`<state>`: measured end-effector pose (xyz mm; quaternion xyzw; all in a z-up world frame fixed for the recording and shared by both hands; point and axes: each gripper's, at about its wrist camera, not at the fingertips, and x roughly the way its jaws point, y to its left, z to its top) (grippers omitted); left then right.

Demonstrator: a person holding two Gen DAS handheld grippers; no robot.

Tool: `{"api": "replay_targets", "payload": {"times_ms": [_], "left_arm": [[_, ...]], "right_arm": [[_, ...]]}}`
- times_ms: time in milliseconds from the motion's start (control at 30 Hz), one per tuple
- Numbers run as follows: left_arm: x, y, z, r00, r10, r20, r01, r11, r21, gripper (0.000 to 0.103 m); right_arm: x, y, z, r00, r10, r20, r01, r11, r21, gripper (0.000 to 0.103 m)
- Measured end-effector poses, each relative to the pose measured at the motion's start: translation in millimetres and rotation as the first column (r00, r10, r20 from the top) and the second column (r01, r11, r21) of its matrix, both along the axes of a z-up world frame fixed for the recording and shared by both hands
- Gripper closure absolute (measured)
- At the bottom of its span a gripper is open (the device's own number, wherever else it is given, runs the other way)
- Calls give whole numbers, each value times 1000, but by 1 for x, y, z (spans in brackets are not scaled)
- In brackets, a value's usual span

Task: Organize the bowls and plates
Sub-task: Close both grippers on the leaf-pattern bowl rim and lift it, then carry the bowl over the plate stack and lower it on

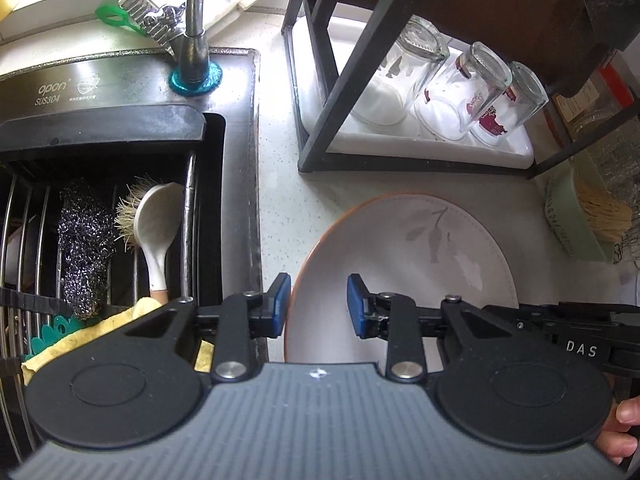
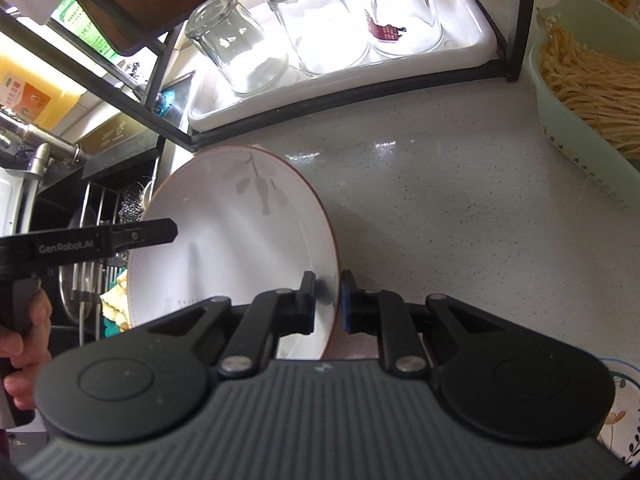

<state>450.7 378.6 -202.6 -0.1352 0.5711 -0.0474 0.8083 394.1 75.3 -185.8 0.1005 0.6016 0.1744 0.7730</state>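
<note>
A white plate [image 1: 420, 264] with an orange rim and a grey leaf print is held tilted above the counter, beside the sink. My right gripper [image 2: 326, 300] is shut on the plate's [image 2: 240, 240] right rim. My left gripper [image 1: 318, 304] is open, its blue pads either side of the plate's left rim, not pressing on it. The left gripper also shows in the right wrist view [image 2: 120, 236] at the plate's left edge. The right gripper shows in the left wrist view [image 1: 560, 332] at the lower right.
The sink rack [image 1: 100, 240] holds a steel scourer [image 1: 84, 240], a brush and a white spoon [image 1: 156, 232]. A black shelf frame [image 1: 320, 120] holds a white tray with three upturned glasses [image 2: 312, 20]. A green basket of noodles [image 2: 592, 80] stands right. A flowered plate [image 2: 620, 412] lies at the lower right.
</note>
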Motion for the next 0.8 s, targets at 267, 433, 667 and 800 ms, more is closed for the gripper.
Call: {"api": "replay_targets", "payload": {"times_ms": [267,433,667,800], "left_arm": [[-10,4,5,1000,16,-7,-16,1000,-7,68],[-18,1,19,1000,25,5,-25,1000,-7,68],[-31,-6,47,999,42,34,-41,999,-25,68],[-39,-16,62,998,50,48,-48,998,-41,68]], "right_arm": [[2,-14,-2,997,-50,-57,56,991,123,87],[-5,-18,10,997,-49,-58,57,989,137,87],[-16,-31,30,998,-43,-56,52,984,173,87],[-24,-43,46,998,-54,-33,59,982,179,87]]}}
